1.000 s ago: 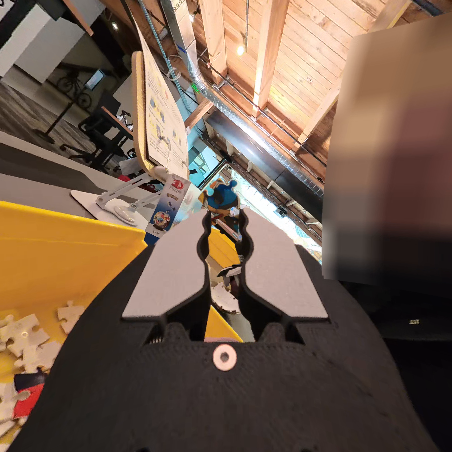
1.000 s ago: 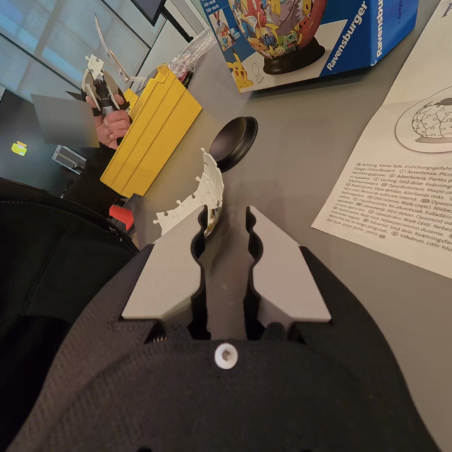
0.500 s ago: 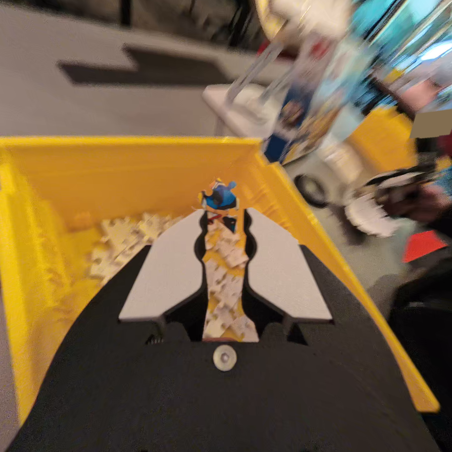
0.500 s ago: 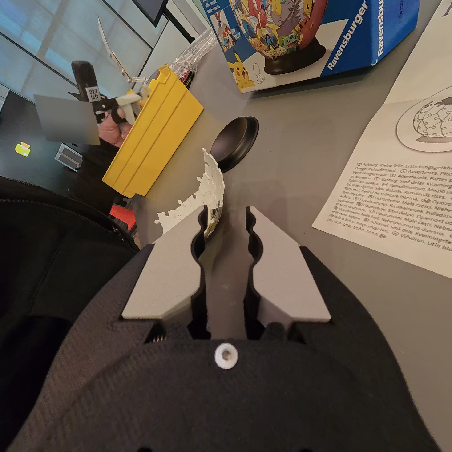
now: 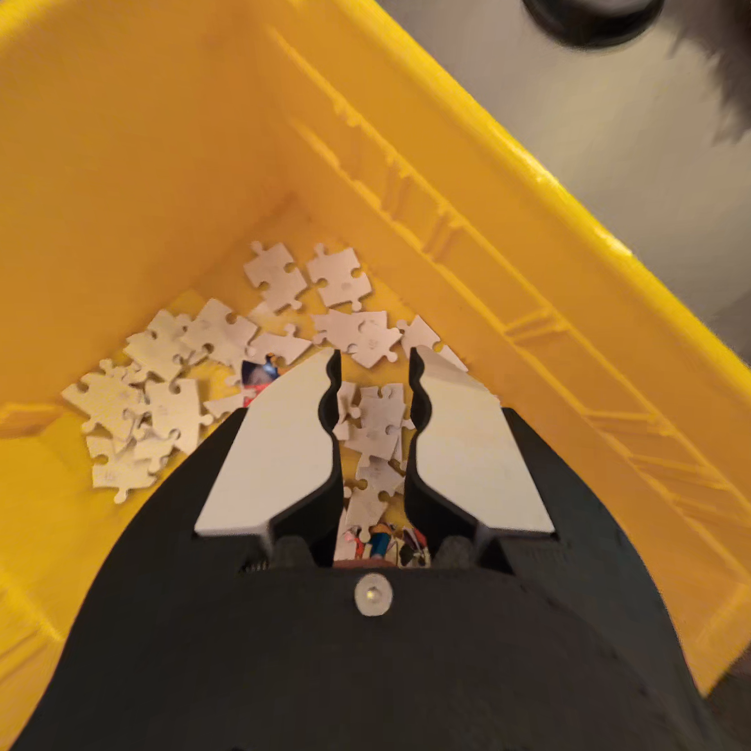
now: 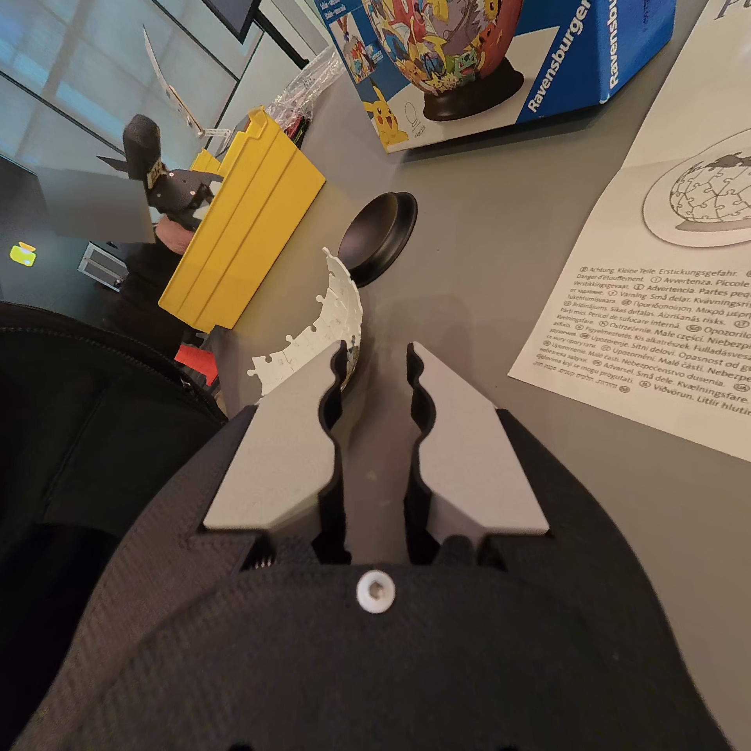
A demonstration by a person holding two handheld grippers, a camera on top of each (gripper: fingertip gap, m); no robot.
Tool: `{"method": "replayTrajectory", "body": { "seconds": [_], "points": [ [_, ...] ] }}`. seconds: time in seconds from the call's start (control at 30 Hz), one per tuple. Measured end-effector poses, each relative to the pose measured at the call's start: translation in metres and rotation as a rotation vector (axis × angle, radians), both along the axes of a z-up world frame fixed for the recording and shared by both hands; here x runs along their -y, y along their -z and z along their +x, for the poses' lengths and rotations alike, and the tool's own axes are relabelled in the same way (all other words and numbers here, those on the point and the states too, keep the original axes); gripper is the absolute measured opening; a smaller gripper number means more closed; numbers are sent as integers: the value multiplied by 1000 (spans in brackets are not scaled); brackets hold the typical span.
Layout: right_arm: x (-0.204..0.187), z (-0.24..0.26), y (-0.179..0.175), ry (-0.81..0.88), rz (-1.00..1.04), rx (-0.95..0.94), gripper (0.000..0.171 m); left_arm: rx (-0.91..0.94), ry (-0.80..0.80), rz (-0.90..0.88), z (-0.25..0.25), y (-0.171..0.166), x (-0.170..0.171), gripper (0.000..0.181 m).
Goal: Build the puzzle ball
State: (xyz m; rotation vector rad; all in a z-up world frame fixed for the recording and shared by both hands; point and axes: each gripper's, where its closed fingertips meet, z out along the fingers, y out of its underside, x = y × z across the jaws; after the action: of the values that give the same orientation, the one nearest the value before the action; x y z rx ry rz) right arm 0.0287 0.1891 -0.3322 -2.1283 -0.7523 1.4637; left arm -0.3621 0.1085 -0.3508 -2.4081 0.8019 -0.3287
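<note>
In the left wrist view my left gripper [image 5: 372,357] is open and holds nothing. It hangs inside the yellow bin [image 5: 162,162], just above several loose white-backed puzzle pieces [image 5: 349,284]. One piece showing a blue print [image 5: 258,374] lies by the left finger. In the right wrist view my right gripper [image 6: 376,349] is open and empty over the grey table [image 6: 467,252]. The curved, part-built puzzle ball shell [image 6: 325,321] stands just left of its left fingertip. The left gripper also shows in the right wrist view [image 6: 203,193], dipping into the bin [image 6: 244,227].
A black round stand [image 6: 378,235] sits behind the shell. The blue puzzle box [image 6: 508,61] stands at the back, and a paper instruction sheet [image 6: 650,284] lies to the right. A person's hand and dark sleeve are behind the bin at the left. Left tips to right tips: about 40 cm. My left gripper is the nearer one to the blue print [image 5: 258,374]: about 5 cm, against 45 cm.
My left gripper swung down from pointing upward into the bin. The blue puzzle piece it held at its tips is gone and the jaws stand wider. The right gripper has barely moved.
</note>
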Motion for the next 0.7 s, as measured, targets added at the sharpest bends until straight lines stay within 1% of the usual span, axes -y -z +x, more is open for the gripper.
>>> {"method": "replayTrajectory", "body": {
  "seconds": [0.1,0.13,0.17,0.2,0.27,0.33,0.37,0.5,0.57,0.6,0.63,0.67,0.7],
  "points": [
    [0,0,1,3,0,4,28,-155,24,-28,-2,22,-4,30],
    [-1,0,1,4,1,4,28,-146,26,-32,0,23,-6,24],
    [-1,0,1,5,2,4,28,-118,27,-32,3,22,-7,24],
    [-1,0,0,6,3,4,28,-148,18,-43,-1,24,-7,24],
    [-1,0,0,7,3,2,28,-183,-29,-12,-14,20,-12,24],
    [-1,0,0,4,1,1,28,-132,-45,0,-17,12,-12,24],
    [-1,0,0,3,0,0,28,-122,-77,15,-22,8,-14,24],
    [-2,0,0,1,4,-3,28,-113,-135,36,-36,-2,-17,24],
    [-1,-1,0,-1,5,-3,28,-41,-134,44,-26,-8,-22,24],
    [-1,-1,0,-1,6,-3,28,-31,-134,44,-24,-10,-23,30],
    [-1,-1,-1,0,8,-4,28,-61,-144,29,-30,-10,-21,40],
    [-2,0,-1,3,10,-6,28,-86,-147,1,-36,-9,-15,40],
    [-2,0,-1,4,11,-7,28,-83,-141,-36,-41,-8,-7,34]
  ]
}}
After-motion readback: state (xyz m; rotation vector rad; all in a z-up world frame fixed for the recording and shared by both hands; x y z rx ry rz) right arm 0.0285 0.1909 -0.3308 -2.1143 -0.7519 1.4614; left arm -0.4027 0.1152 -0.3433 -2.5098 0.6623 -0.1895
